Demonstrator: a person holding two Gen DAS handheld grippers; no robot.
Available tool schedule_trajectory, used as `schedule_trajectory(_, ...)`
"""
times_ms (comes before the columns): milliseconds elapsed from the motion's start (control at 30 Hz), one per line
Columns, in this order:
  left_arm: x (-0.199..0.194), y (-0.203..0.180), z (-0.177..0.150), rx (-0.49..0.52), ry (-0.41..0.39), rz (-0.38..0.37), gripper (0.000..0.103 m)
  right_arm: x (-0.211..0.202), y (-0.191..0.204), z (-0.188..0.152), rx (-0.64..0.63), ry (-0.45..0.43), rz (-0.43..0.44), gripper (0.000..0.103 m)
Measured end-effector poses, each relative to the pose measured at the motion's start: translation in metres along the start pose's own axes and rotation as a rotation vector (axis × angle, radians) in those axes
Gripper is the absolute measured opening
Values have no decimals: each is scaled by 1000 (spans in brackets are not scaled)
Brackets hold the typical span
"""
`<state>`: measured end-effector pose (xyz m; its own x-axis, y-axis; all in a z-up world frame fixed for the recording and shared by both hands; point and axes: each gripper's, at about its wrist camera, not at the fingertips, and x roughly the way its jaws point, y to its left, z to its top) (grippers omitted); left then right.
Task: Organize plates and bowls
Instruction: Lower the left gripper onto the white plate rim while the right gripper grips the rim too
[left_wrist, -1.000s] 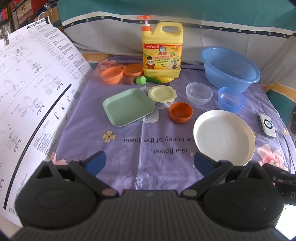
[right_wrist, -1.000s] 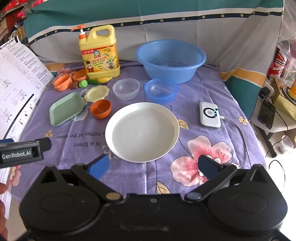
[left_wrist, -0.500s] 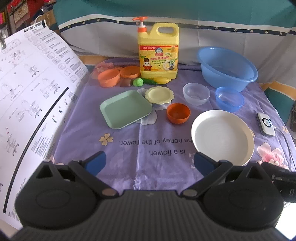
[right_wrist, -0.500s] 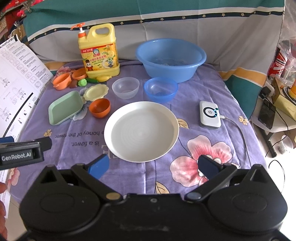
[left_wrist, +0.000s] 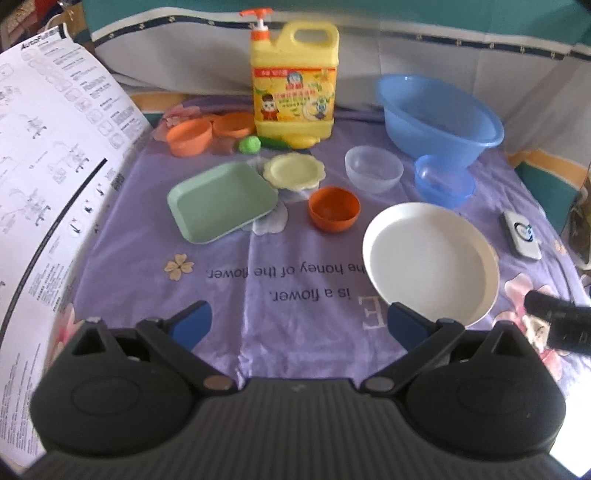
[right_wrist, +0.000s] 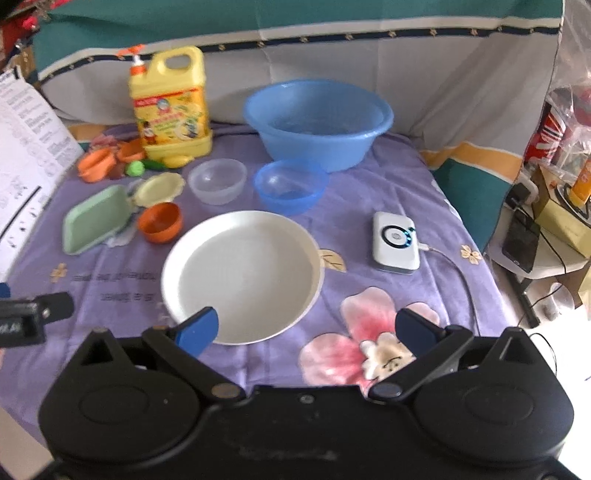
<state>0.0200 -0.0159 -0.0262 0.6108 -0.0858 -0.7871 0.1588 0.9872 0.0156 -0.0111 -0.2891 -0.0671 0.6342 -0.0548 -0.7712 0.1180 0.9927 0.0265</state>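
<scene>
White plate (right_wrist: 240, 273) lies nearest my right claw (right_wrist: 306, 330); both claws spread wide, empty. I'm approaching; next I must straddle its rim.

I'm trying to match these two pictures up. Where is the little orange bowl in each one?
Left wrist view: the orange bowl sits near the middle, right of the green tray.
Right wrist view: the orange bowl is at the left, beside the white plate.
Shared landmark: the yellow detergent jug at the back.
</scene>
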Motion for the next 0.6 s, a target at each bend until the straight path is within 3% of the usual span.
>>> schedule_trajectory(200, 39, -17, 8, 32, 24, 12, 103, 49, -25, 11, 43, 67, 20, 103)
schedule_trajectory(467, 94, -57, 18, 157, 43, 4, 100, 110, -37, 29, 82, 112, 84, 79)
schedule_trajectory(600, 116, -62, 19, 146, 70, -30, 87, 133, -41, 30, 94, 148, 115, 53)
